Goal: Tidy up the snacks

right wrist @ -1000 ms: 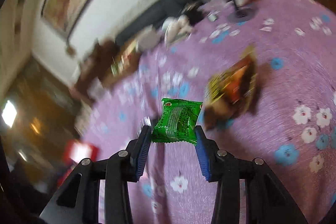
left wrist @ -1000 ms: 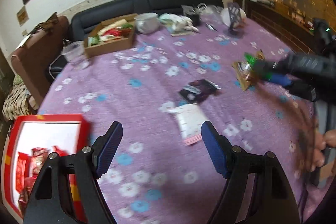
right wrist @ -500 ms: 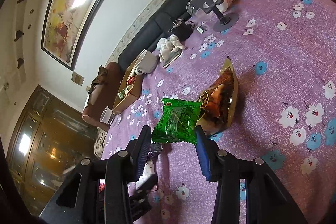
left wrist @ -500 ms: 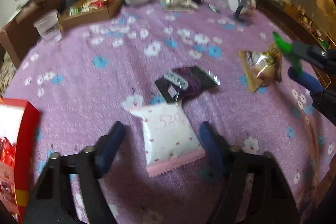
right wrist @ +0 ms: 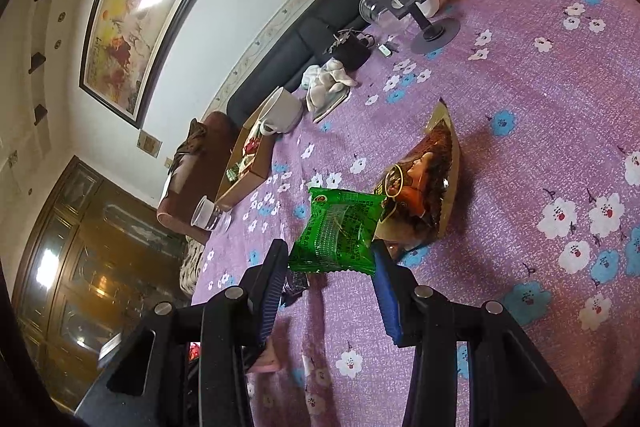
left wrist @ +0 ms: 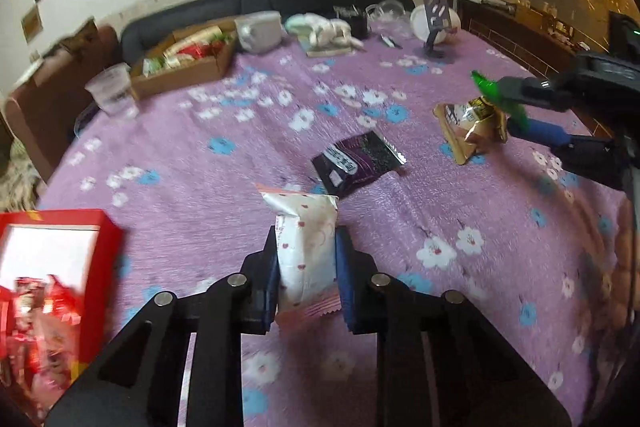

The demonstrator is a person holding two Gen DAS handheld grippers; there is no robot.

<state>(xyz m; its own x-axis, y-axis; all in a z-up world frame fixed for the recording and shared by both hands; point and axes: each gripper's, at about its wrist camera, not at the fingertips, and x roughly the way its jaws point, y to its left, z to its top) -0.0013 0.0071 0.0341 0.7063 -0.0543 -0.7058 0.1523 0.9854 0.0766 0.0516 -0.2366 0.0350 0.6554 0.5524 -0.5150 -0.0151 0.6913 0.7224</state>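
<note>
Tablecloth of purple fabric with white and blue flowers [left wrist: 200, 195] covers the whole work surface. Left gripper [left wrist: 306, 259]: jaws have just been closing and now press from both sides on a white snack pouch with small red dots and a pink crimped end [left wrist: 306, 247], which stands between the blue pads, top end tilted away from the camera. Right gripper [right wrist: 332, 267]: jaws clamped on a green foil snack packet [right wrist: 338, 233], held above the cloth; the same packet shows as a green edge in the left wrist view. On the cloth just beyond the white pouch lies a dark purple flat sachet with a white label [left wrist: 358, 163]. A brown and gold crinkled snack bag [right wrist: 424, 183] lies just behind the green packet, whether touching it cannot be told. Red cardboard box with a white interior [left wrist: 60, 227] sits at the near left edge, red wrappers inside, blurred. At the far side: open brown cardboard tray holding mixed snacks [left wrist: 188, 67], clear plastic cup [left wrist: 112, 93] beside it, white ceramic mug [right wrist: 282, 113], crumpled white cloth [left wrist: 324, 31].
</note>
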